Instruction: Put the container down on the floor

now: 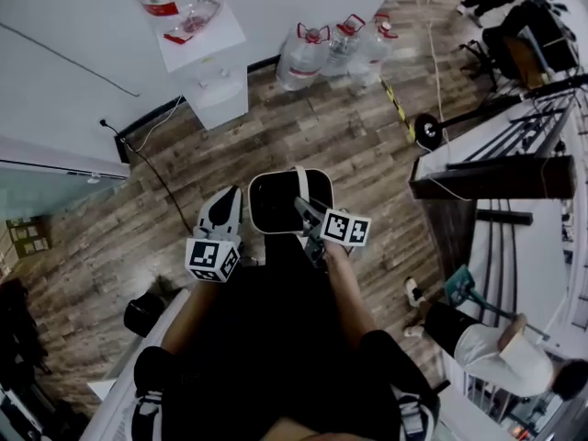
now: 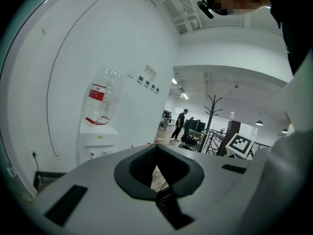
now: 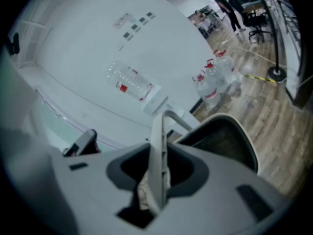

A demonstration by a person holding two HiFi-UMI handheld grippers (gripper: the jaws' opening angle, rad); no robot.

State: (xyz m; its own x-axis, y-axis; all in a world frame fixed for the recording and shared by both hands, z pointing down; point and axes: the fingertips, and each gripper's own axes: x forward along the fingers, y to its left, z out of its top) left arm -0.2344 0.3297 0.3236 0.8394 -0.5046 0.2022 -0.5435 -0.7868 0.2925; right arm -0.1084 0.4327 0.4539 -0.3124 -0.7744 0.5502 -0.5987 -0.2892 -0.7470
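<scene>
Container (image 1: 276,202) isn't down yet. It hangs in the air over the wood floor (image 1: 358,145), with the right claw (image 1: 310,217) pinching its handle (image 3: 157,151). Left claw (image 1: 223,208) is just beside it, empty and slightly spread. The whole lowering and letting go is left, I'd say.
</scene>
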